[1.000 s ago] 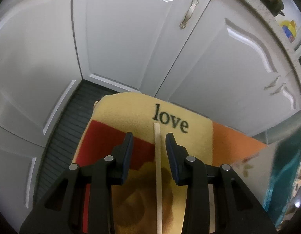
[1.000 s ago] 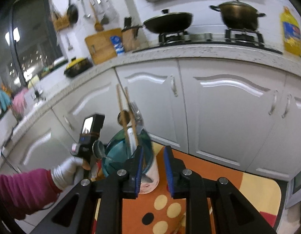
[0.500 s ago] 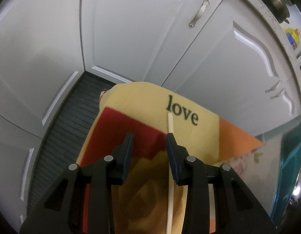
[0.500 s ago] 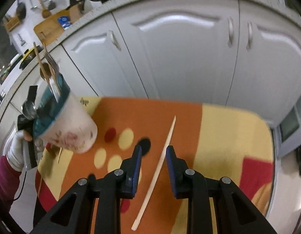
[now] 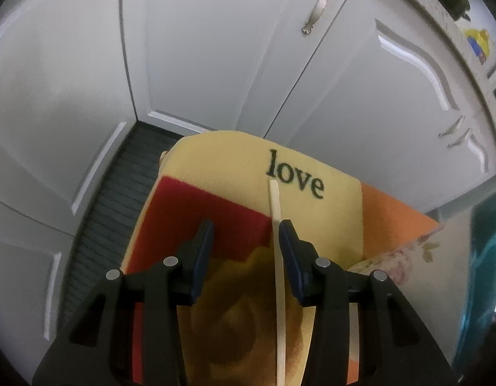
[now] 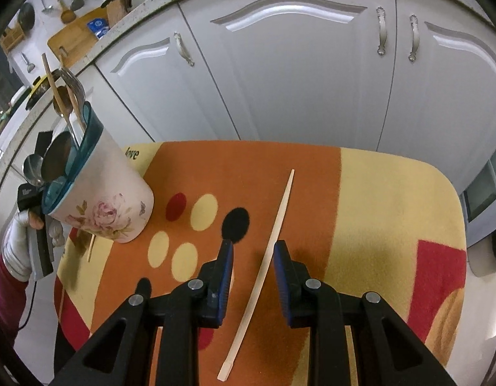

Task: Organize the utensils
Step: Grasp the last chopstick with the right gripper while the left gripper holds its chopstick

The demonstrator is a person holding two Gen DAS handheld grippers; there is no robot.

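Note:
A pale wooden chopstick (image 6: 267, 254) lies on the colourful mat (image 6: 392, 199); my right gripper (image 6: 252, 247) is open just above it, jaws on either side. A floral utensil holder (image 6: 101, 202) with a teal rim stands at the mat's left, holding forks, spoons and chopsticks (image 6: 66, 96). In the left wrist view another chopstick (image 5: 278, 257) lies on the mat (image 5: 222, 167) beside the right finger of my open left gripper (image 5: 246, 230). The holder's edge (image 5: 418, 254) shows at right. The left gripper (image 6: 35, 234) shows behind the holder.
White cabinet doors (image 6: 296, 74) with metal handles stand close behind the mat. A dark ribbed floor strip (image 5: 119, 186) runs along the mat's left edge. The counter above carries a cutting board (image 6: 76, 37) and pans.
My right gripper has swung down from facing the holder and counter and has closed in over the chopstick on the mat. The left view has shifted slightly; its chopstick now lies nearer the right finger.

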